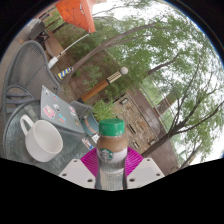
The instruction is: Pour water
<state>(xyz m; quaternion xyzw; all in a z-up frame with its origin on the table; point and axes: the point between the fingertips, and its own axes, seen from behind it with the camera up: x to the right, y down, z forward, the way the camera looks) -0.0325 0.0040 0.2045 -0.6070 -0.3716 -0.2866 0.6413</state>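
A Starbucks bottle (111, 148) with a brown cap, a green logo and a pale lower body stands upright between my fingers. My gripper (111, 166) is shut on it, with the pink pads (90, 160) pressing on both its sides. A white cup (40, 138) with a handle sits on the glass table (150, 70), to the left of the fingers and a little ahead of them. I cannot see whether the bottle's base rests on the table.
The glass top mirrors trees and a building. Beyond the bottle lie a brown and white tube (104, 86) and a flat printed card (56, 106). An orange thing (76, 12) is at the far side. A grey metal chair (20, 72) stands at the left.
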